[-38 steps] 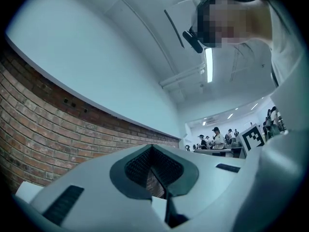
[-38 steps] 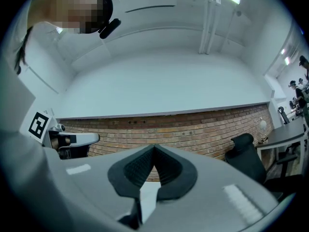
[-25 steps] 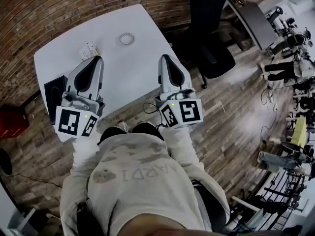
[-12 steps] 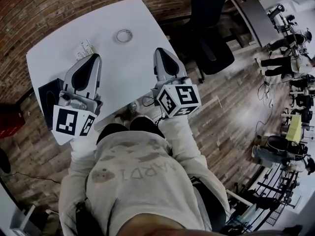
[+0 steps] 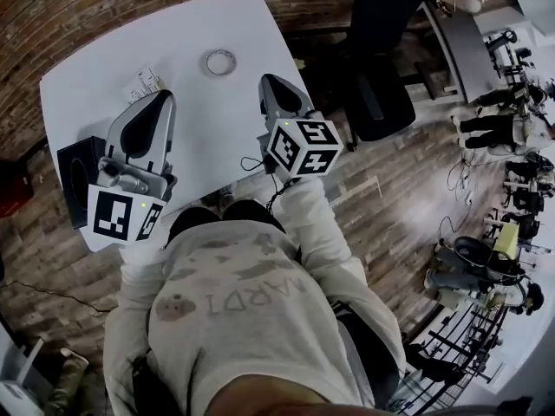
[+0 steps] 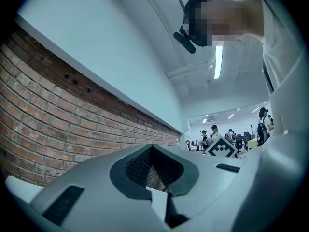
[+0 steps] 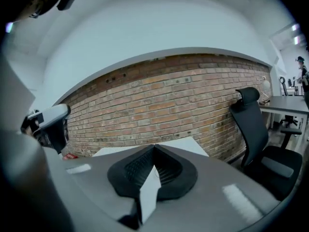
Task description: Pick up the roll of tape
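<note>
The roll of tape [image 5: 220, 61] is a small pale ring lying flat toward the far side of the white table [image 5: 95, 55]. My right gripper [image 5: 269, 81] hangs over the table's right part, its tips just short of the roll and a little right of it, shut and empty. My left gripper [image 5: 162, 96] is over the table's left part, well short of the roll, jaws together with nothing between them. Both gripper views show tips meeting, left gripper [image 6: 152, 146] and right gripper [image 7: 154, 146]. Neither gripper view shows the tape.
A black box [image 5: 76, 176] sits at the table's left edge beside my left gripper. A small white packet [image 5: 143, 83] lies ahead of the left gripper. A black office chair [image 5: 381, 68] stands right of the table, and a brick wall [image 7: 159, 100] runs behind it.
Both grippers have moved forward over the table. The right one went farther and dipped, so its tips now sit closer to the tape roll. Both stayed shut.
</note>
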`<action>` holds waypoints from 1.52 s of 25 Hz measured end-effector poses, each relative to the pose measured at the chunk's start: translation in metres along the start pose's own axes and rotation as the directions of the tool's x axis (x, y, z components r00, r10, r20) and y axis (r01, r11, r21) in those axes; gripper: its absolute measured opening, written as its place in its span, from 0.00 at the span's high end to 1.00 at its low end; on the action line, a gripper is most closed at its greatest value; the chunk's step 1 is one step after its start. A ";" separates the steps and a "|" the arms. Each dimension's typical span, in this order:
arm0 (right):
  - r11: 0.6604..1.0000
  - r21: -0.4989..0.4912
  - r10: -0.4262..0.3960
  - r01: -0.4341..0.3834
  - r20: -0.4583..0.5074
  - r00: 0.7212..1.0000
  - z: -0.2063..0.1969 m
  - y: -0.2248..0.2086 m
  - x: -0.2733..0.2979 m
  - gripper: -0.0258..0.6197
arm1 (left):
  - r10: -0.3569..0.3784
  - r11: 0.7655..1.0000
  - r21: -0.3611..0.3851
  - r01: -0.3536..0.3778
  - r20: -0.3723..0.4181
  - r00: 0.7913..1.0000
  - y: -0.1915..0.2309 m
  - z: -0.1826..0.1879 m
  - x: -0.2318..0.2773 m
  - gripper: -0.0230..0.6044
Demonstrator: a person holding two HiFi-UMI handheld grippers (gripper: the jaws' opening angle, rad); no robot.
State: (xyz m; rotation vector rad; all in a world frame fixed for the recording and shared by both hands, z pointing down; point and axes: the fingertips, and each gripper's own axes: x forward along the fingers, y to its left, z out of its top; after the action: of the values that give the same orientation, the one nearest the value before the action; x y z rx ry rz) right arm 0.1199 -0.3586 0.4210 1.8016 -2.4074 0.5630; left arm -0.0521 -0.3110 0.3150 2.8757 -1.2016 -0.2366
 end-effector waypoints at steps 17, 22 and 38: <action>0.995 0.069 0.096 -0.078 -0.303 0.948 -0.066 -0.048 0.114 0.94 | 0.160 0.987 -0.008 -0.160 -0.050 0.986 0.023 -0.030 0.019 0.96; 0.996 0.060 0.088 -0.070 -0.385 0.919 -0.087 -0.060 0.143 0.88 | 0.200 0.980 0.002 -0.200 -0.075 0.977 0.031 -0.041 0.020 0.96; 0.998 -0.017 0.040 -0.061 -0.576 0.816 -0.147 -0.089 0.208 0.78 | 0.317 0.948 0.027 -0.316 -0.116 0.941 0.051 -0.056 0.017 0.95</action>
State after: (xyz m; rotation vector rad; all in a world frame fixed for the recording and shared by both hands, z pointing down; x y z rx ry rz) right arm 0.1185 -0.5196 0.6372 1.2955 -2.0236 0.9112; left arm -0.0685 -0.3610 0.3714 2.6029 -1.6142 -0.0523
